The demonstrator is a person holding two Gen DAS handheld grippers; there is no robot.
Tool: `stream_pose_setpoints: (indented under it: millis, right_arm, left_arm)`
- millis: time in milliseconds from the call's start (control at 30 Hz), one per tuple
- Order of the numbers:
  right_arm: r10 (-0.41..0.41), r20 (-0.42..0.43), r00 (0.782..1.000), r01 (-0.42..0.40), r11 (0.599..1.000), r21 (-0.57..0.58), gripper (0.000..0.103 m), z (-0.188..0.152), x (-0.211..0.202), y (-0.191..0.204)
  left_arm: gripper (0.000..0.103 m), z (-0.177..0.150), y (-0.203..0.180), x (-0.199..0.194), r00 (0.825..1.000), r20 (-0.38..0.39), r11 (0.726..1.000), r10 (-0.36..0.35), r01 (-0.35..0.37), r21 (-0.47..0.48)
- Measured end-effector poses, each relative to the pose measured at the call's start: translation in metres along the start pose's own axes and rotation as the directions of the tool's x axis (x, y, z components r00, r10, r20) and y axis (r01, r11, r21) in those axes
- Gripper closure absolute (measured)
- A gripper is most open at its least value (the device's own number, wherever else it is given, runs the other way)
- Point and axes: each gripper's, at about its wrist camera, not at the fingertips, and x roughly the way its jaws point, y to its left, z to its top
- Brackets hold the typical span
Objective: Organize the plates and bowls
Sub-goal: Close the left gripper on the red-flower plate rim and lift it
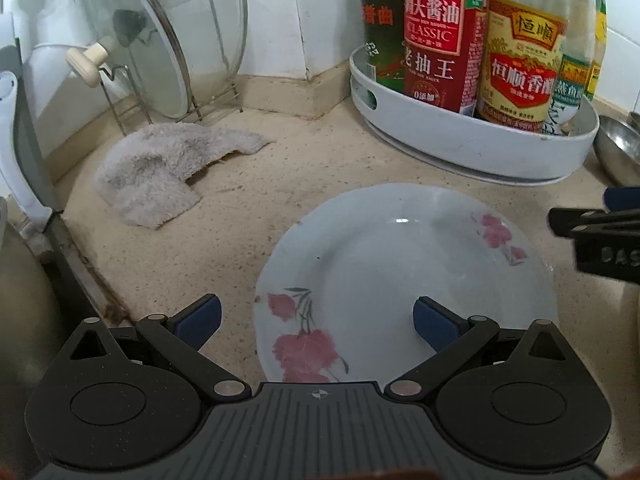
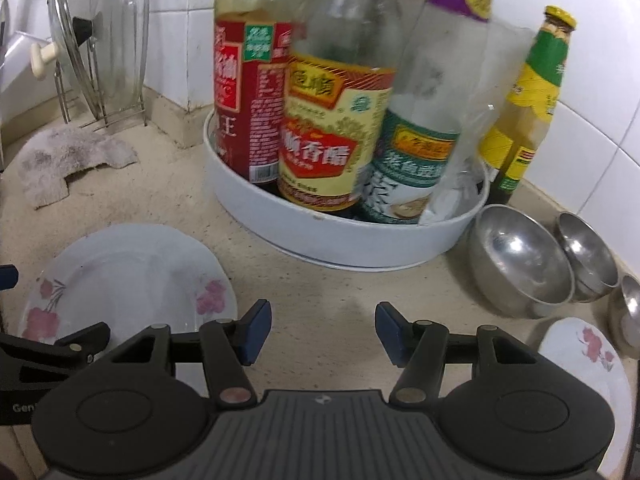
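Observation:
A white plate with pink flowers (image 1: 404, 280) lies flat on the beige counter; it also shows in the right wrist view (image 2: 124, 284). My left gripper (image 1: 316, 322) is open and empty, its right finger over the plate's near part, its left finger over the counter. My right gripper (image 2: 323, 334) is open and empty over bare counter, to the right of that plate. A second flowered plate (image 2: 588, 364) lies at the right edge. A large steel bowl (image 2: 520, 260) and two smaller steel bowls (image 2: 588, 256) sit to the right of the tray.
A round white tray (image 2: 340, 236) holds several sauce bottles (image 2: 328, 132) at the back. A wire rack with glass lids (image 1: 160, 36) stands in the back left corner. A grey cloth (image 1: 160, 176) lies in front of it. A sink edge (image 1: 72, 264) is at left.

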Motion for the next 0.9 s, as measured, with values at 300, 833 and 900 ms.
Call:
stream_pose_setpoints:
  millis: [300, 833, 900]
  right_arm:
    - [0.036, -0.028, 0.999, -0.035, 0.998, 0.044, 0.049, -0.002, 0.008, 0.004]
    - [0.170, -0.069, 0.983, -0.164, 0.983, 0.086, 0.093, -0.015, 0.009, 0.006]
    - [0.178, -0.064, 0.982, -0.172, 0.981, 0.095, 0.095, -0.015, 0.009, 0.006]
  left_arm:
    - [0.000, 0.004, 0.022, 0.006, 1.000, 0.001, 1.000, 0.005, -0.005, -0.031]
    - [0.000, -0.003, 0.024, 0.009, 0.982, 0.017, 0.981, -0.188, 0.189, -0.039]
    - [0.000, -0.004, 0.023, 0.009, 0.981, 0.027, 0.981, -0.192, 0.193, -0.034]
